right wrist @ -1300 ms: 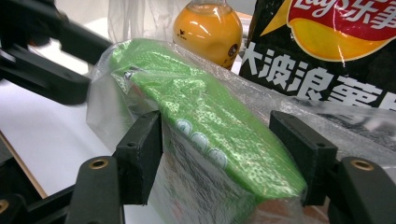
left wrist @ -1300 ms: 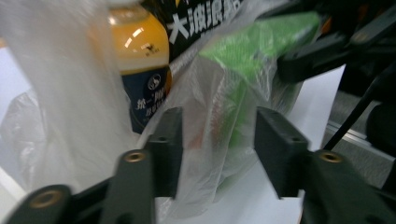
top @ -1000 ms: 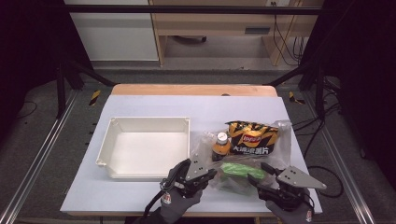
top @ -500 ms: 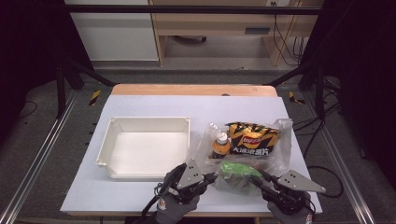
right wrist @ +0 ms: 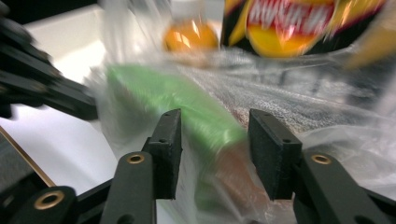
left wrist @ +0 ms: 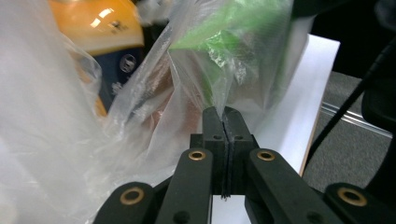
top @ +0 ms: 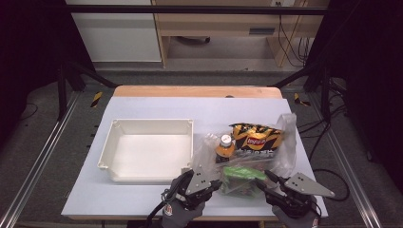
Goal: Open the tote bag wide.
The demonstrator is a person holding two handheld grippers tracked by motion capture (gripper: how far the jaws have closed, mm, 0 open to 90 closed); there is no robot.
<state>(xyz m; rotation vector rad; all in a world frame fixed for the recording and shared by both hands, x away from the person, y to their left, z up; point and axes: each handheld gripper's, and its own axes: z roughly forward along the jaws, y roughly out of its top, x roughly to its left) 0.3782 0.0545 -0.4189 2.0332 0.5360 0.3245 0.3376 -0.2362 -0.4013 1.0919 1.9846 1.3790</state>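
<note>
The left tongs (left wrist: 223, 122) are pinching the clear bag (left wrist: 140, 112) to keep it from sliding. The right tongs (right wrist: 215, 140), just opening wider, are reaching around the green packet (right wrist: 187, 107) inside.

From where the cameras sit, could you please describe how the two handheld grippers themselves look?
Both the left gripper and the right gripper have black jaws with flat pads on black links with brass-coloured pivot rivets. From above, each carries a grey three-cornered plate, and the hands wear dark gloves.

A clear plastic bag (top: 247, 156) lies crumpled on the table's near right part — holding bottle, chips, green packet.
</note>
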